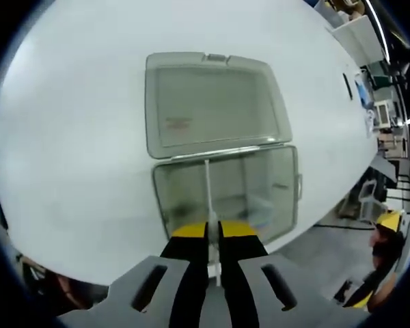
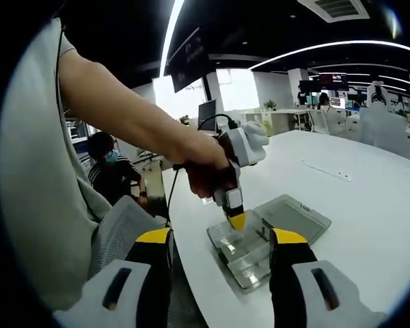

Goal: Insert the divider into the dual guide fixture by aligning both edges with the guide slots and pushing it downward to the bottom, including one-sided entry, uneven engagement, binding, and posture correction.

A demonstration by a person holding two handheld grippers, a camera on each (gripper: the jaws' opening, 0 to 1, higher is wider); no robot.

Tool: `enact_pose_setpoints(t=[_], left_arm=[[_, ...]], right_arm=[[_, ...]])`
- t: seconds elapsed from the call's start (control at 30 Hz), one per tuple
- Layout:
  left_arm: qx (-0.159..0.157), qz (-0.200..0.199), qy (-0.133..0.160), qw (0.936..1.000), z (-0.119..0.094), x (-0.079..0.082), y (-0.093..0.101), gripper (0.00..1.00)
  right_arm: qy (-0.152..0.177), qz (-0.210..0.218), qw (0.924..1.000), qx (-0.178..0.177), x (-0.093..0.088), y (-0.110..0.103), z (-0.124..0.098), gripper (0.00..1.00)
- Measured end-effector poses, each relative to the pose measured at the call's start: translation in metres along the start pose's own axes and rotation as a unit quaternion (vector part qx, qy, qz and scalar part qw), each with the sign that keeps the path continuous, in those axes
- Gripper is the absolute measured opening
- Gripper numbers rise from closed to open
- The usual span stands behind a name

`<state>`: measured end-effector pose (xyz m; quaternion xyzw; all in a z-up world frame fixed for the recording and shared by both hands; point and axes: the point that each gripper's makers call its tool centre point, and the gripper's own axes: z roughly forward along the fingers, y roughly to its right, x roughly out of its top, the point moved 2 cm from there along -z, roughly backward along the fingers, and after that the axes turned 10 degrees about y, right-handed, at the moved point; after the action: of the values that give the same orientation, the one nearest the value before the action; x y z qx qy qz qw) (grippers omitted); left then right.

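A clear plastic box [image 1: 225, 195] stands on the white table [image 1: 75, 157], its lid [image 1: 212, 102] folded open flat beyond it. The divider [image 1: 208, 184], a thin clear sheet seen edge-on, stands upright over the middle of the box. My left gripper [image 1: 214, 231] is shut on its near edge, yellow tips on either side. In the right gripper view a person's hand holds the left gripper [image 2: 236, 219] straight above the box [image 2: 242, 254], with the lid [image 2: 295, 215] to the right. My right gripper [image 2: 222, 239] hangs open before the table's edge, apart from the box, with nothing between its jaws.
The box sits close to the table's rounded edge [image 2: 184, 253]. A thin strip [image 2: 324, 171] lies farther out on the table. A seated person [image 2: 113, 171] and desks with monitors are behind. A person's arm and grey shirt [image 2: 34, 171] fill the left.
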<state>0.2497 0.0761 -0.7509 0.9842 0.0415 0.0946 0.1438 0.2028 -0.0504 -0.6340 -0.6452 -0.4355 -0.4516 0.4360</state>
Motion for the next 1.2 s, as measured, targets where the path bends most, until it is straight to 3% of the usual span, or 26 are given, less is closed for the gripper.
enact_pose_setpoints(t=[1.2], left_arm=[[0.005, 0.000, 0.002, 1.0000, 0.0021, -0.0013, 0.0060, 0.01]], right_arm=[[0.003, 0.010, 0.9999, -0.003, -0.0036, 0.0008, -0.0015, 0.52]])
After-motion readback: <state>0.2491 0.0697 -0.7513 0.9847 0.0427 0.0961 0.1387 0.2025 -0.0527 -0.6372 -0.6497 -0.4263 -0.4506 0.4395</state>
